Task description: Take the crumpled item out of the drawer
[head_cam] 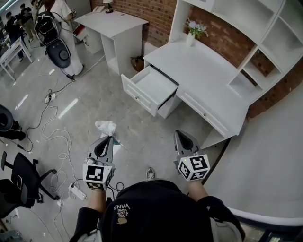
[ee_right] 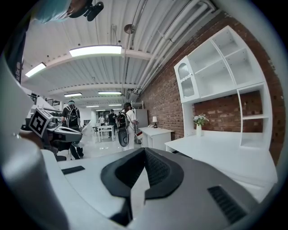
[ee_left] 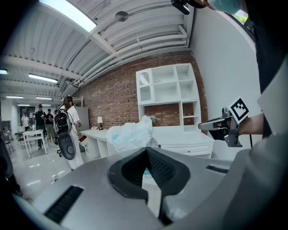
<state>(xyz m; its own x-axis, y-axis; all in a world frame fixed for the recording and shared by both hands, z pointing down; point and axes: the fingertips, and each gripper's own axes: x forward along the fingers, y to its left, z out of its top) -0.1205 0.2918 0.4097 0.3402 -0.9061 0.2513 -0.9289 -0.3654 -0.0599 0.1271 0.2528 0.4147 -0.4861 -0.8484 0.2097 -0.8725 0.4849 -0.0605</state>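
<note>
**White furniture along a red brick wall**

A red brick wall (head_cam: 156, 14) is seen behind a long white wooden desk (head_cam: 203, 71), on which a tall white shelf unit with open compartments (head_cam: 265, 42) is mounted. An open white drawer (head_cam: 150, 90) is pulled out from the desk front. A smaller white table (head_cam: 113, 23) is set further along the wall. The glossy grey tiled floor (head_cam: 94, 104) is crossed by thin white cables (head_cam: 47, 132), and a black office chair (head_cam: 19, 175) is placed at one side. The room is lit by a long ceiling strip light (ee_right: 95, 50).
</note>
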